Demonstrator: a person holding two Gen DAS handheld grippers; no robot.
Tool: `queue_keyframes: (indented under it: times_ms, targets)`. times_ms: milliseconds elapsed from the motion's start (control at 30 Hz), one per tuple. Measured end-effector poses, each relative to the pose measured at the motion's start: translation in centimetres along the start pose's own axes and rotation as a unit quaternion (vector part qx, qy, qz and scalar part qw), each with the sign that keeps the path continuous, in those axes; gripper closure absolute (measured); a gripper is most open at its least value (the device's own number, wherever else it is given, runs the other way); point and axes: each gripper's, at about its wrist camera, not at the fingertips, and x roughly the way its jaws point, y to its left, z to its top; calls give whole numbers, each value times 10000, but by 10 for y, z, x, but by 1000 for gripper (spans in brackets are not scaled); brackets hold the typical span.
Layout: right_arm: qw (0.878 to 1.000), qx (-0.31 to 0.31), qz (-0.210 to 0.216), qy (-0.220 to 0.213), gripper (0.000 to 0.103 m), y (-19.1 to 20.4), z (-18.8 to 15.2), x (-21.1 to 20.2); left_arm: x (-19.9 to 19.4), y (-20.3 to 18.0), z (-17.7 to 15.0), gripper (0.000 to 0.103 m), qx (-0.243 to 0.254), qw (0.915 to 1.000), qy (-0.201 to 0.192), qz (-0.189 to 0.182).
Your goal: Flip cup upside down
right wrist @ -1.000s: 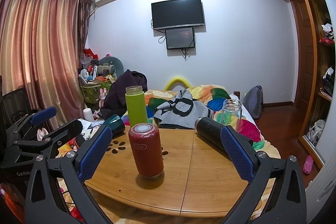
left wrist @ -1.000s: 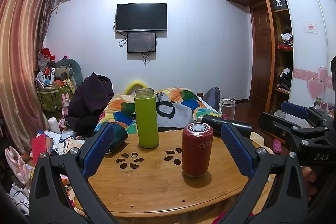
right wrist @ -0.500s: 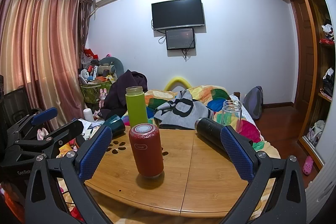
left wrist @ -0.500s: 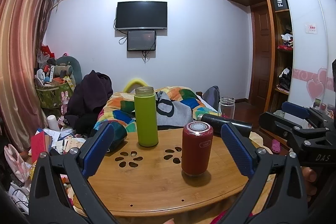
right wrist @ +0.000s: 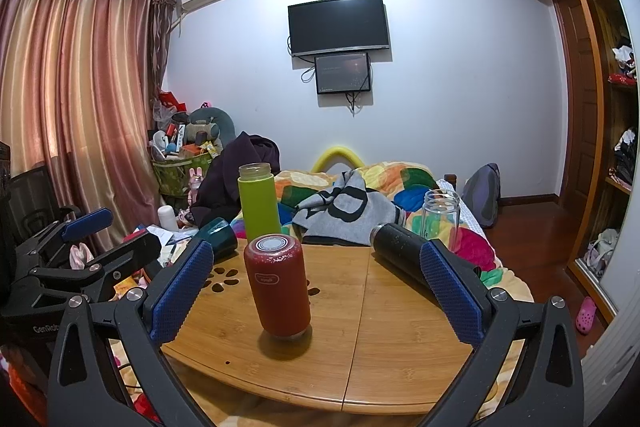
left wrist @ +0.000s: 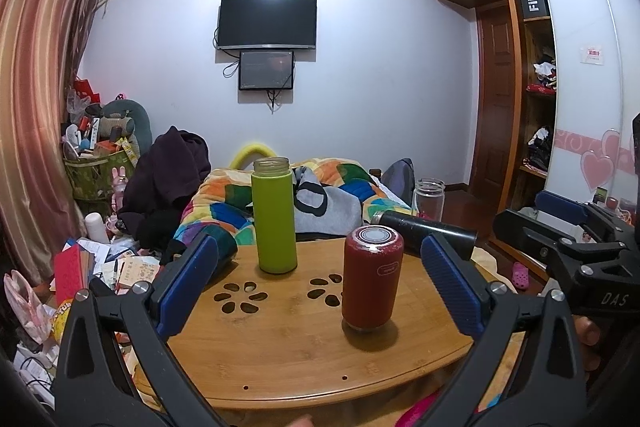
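Both the left gripper [left wrist: 320, 283] and right gripper [right wrist: 316, 287] hold jaws spread, empty. Red cylindrical metal cup [right wrist: 278, 285] stands mid round bamboo table [right wrist: 400, 339], probably already base-up. Grasp mid-body squarely; rotate clear of tall green bottle [right wrist: 259, 203].

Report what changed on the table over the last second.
Nothing visibly changed. Both grippers, left and right, hang open and empty short of the red cup, which stands untouched beside the green bottle and the lying black flask.
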Motion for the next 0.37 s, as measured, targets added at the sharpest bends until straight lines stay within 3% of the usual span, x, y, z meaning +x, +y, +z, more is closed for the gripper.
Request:
queue_keyframes:
  times_ms: [367]
  targets:
    - [10000, -3, -3, 2, 0, 0, 0, 0, 1, 3, 0, 0, -87, 10000, 22, -2]
